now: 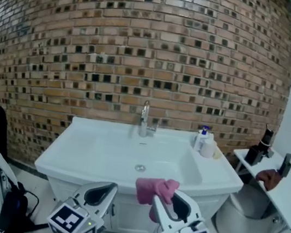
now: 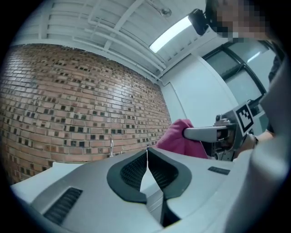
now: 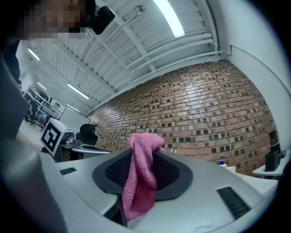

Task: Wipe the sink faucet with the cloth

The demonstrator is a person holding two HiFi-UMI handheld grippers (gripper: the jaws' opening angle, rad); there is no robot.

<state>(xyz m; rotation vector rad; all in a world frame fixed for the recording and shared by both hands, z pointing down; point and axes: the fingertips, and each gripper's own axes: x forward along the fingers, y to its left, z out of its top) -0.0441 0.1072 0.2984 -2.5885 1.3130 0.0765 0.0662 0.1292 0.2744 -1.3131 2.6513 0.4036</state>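
Faucet is standing at the far edge of the sink, while the right gripper is clamping the pink cloth near the front rim and the left gripper is idling with jaws together; the approach appears to be in hand, the next move calling for carrying the cloth forward onto the spout.

The white sink surface is carrying a faucet at its back edge and 1 pump bottle beside 1 white tub at its back-right corner.
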